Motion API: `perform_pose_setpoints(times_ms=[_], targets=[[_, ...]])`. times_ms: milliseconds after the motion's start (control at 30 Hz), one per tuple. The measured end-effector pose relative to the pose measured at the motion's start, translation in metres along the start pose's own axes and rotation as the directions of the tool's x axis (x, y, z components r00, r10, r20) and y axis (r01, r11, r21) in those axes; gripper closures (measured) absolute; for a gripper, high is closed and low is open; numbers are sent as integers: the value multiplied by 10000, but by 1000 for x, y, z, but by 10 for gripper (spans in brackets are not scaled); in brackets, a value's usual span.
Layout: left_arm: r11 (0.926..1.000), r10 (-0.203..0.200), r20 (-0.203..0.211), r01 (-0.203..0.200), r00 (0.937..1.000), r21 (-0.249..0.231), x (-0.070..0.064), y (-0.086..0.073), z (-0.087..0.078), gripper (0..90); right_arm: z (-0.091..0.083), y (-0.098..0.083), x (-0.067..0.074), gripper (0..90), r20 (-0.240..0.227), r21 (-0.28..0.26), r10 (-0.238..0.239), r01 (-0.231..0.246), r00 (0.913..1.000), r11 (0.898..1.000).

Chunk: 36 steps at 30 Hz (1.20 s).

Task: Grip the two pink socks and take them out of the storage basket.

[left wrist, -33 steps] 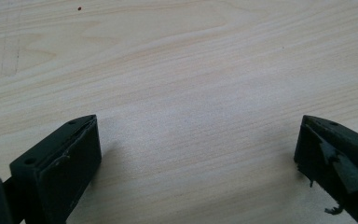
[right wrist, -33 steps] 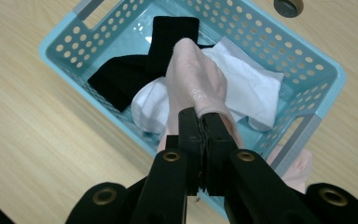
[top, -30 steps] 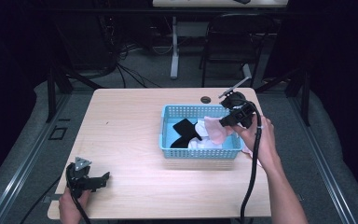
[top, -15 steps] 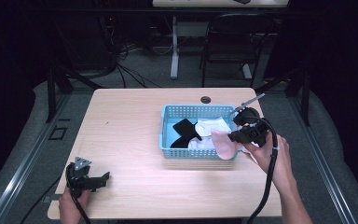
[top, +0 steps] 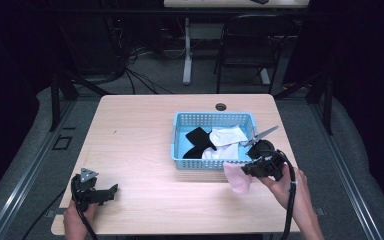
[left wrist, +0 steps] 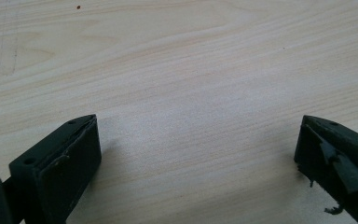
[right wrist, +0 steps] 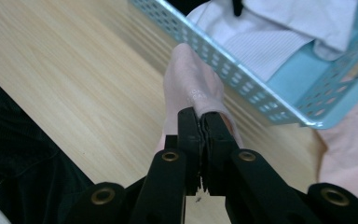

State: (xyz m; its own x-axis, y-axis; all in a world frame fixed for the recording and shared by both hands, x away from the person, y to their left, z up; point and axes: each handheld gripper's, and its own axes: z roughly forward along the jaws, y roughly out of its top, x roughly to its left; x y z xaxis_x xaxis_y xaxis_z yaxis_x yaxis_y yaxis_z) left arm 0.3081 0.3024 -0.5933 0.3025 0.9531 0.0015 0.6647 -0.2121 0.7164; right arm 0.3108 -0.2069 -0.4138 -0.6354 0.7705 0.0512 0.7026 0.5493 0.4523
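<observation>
While the left gripper (top: 111, 189) rested on the wooden table (top: 130, 130) at its near left corner, its jaws stood wide apart with bare wood between them. Right of centre sat a light blue basket (top: 180, 135) containing a black sock (top: 197, 140) and white socks (top: 226, 135). Just beside the basket's near right corner, the right gripper (top: 246, 170) was observed with jaws clamped tight on a pale pink sock (right wrist: 192, 86), which hung outside the basket wall over the table surface.
</observation>
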Motion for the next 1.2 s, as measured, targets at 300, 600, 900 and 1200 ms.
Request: perform_pose_setpoints(times_ms=[300, 600, 900, 1200], targets=[[10000, -31, 5, 31, 10000, -18, 0, 0, 0, 5, 49, -19, -6, 869, -767, 718, 362, -307, 9964, 9969], [10000, -29, 4, 29, 10000, -18, 0, 0, 0, 5, 91, -34, -19, 847, -764, 1475, 935, -815, 9927, 9857], [10000, -30, 3, 30, 10000, -23, 0, 0, 0, 5, 85, -46, -26, 607, -427, 888, 1292, -1250, 9907, 9882], [10000, -25, -6, 25, 10000, -16, 0, 0, 0, 5, 66, -83, -42, 188, -171, -521, 1929, -1935, 9811, 9797]])
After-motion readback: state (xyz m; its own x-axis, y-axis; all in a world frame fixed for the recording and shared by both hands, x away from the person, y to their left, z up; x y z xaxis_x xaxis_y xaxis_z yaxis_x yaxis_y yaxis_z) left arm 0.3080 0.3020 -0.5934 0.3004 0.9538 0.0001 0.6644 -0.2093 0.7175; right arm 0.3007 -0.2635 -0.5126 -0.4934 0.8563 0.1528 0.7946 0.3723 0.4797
